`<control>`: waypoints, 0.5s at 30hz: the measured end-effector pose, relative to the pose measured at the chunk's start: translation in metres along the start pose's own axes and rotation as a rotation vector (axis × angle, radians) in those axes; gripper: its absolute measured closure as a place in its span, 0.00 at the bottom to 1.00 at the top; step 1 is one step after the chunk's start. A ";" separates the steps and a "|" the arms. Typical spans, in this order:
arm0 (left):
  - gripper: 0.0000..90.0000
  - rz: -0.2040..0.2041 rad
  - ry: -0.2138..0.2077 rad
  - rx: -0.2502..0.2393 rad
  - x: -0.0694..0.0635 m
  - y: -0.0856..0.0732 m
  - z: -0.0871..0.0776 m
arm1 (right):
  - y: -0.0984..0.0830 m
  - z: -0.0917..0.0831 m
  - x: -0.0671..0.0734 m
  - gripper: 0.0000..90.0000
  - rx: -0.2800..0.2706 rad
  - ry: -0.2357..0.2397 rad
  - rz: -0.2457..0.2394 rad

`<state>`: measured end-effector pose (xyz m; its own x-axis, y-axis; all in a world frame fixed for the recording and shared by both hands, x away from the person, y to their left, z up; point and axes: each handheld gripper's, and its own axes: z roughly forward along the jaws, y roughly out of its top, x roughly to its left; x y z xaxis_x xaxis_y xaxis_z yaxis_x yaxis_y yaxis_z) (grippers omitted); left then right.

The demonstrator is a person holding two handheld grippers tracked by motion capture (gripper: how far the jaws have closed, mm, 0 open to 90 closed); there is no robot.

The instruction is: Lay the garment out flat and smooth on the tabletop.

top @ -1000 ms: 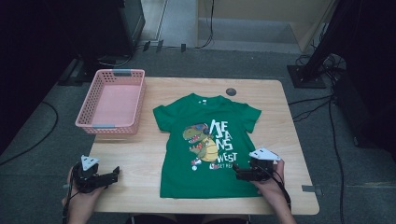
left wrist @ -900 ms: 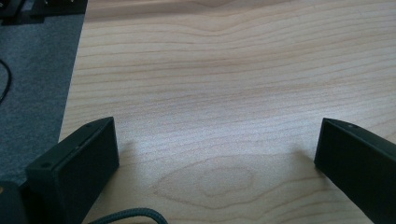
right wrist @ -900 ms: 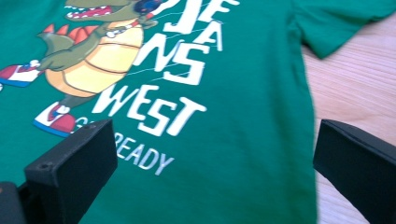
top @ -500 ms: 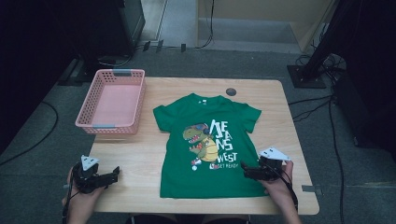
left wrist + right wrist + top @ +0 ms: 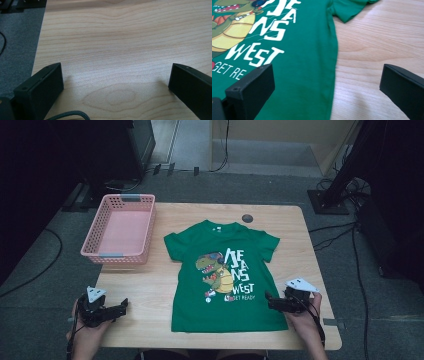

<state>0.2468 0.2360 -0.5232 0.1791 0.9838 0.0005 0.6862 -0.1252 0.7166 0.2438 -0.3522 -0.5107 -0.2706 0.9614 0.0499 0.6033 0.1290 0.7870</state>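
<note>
Across the middle of the wooden table (image 5: 150,290) lies a green T-shirt (image 5: 225,300), spread flat with its front up, collar toward the far edge and hem toward the near edge. Its print shows a cartoon dinosaur (image 5: 216,272) in sunglasses beside white block lettering. From the high view the upper words are hard to make out, perhaps "AFANS"; below them "WEST" reads clearly, and the right gripper view gives the start of a smaller line, "GET RE", which the high view suggests is "GET READY".

At the far left corner of the table stands a pink plastic basket (image 5: 145,227) with perforated walls, well apart from the shirt. A small dark round disc (image 5: 247,218) sits in the tabletop near the far edge, just beyond the collar.

At the near right, the right gripper (image 5: 270,301) rests low by the shirt's right side seam, close to the hem. Its jaws stand wide apart and hold nothing; in its own view one jaw is over the green cloth and the other over bare wood, with the seam running between them.

At the near left corner, the left gripper (image 5: 122,306) sits over bare wood, well apart from the shirt, its jaws likewise spread wide and holding nothing.
</note>
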 end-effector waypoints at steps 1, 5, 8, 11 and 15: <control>0.00 0.000 0.000 0.000 0.000 0.000 0.000 | 0.000 0.000 -0.001 0.00 0.000 -0.003 0.007; 0.00 0.000 0.000 0.000 0.000 0.000 0.000 | -0.002 -0.001 -0.008 0.00 -0.002 -0.018 0.017; 0.00 0.000 0.000 0.000 0.000 0.000 0.000 | -0.003 -0.002 -0.014 0.00 0.000 -0.032 0.029; 0.00 0.000 0.000 0.000 0.000 0.000 0.000 | -0.005 -0.003 -0.019 0.00 0.002 -0.047 0.042; 0.00 0.000 0.000 0.000 0.000 0.000 0.000 | -0.007 -0.005 -0.027 0.00 0.004 -0.066 0.056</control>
<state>0.2468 0.2360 -0.5232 0.1793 0.9838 0.0005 0.6862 -0.1255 0.7165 0.2433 -0.3802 -0.5147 -0.1866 0.9810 0.0531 0.6193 0.0755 0.7815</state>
